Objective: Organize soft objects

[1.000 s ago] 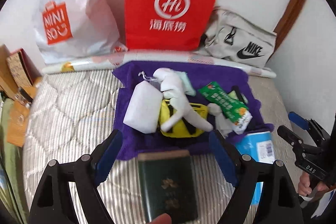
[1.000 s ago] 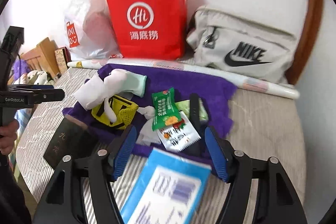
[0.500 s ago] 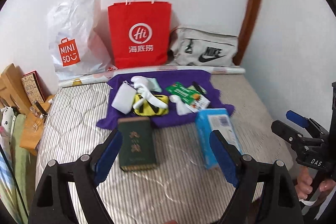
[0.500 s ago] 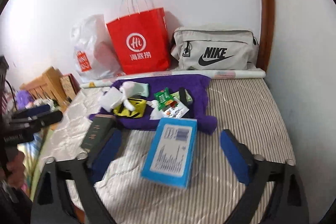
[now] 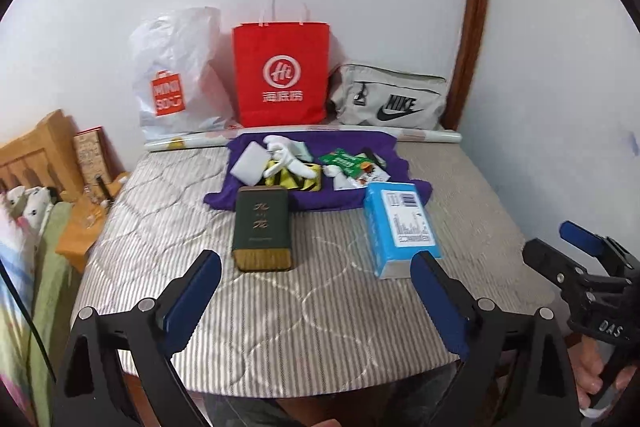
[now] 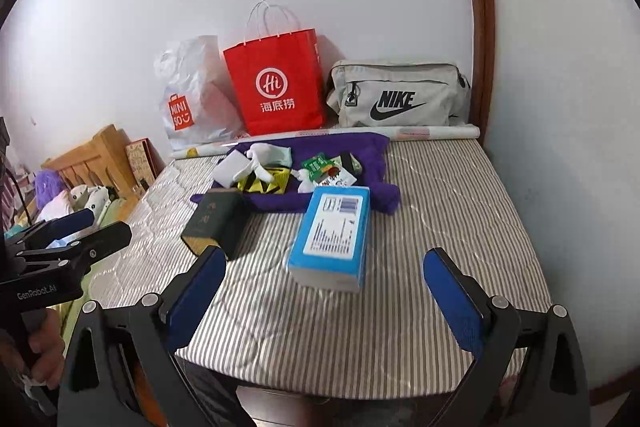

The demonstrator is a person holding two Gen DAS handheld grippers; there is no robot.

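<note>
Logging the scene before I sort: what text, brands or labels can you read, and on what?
"MINI SO": orange patch on white plastic bag
"Hi", Chinese characters beneath: red paper bag
"NIKE" with swoosh: grey fabric pouch
"DAS": black right gripper
"GenRobot.AI": black left gripper
Gold characters on dark green box: unreadable
Printed label on blue box: too small
Green snack packet: blurred

On the striped mattress [image 5: 320,307] I saw a purple cloth [image 5: 360,147] spread near the far edge, carrying a white foam-like block [image 5: 250,167], a white plush toy [image 5: 288,163] lying over a yellow-and-black pouch [image 5: 296,181], and green snack packets [image 5: 344,163]. Just in front lay a dark green box [image 5: 262,223] and a blue tissue pack [image 5: 400,227], both flat.
</note>
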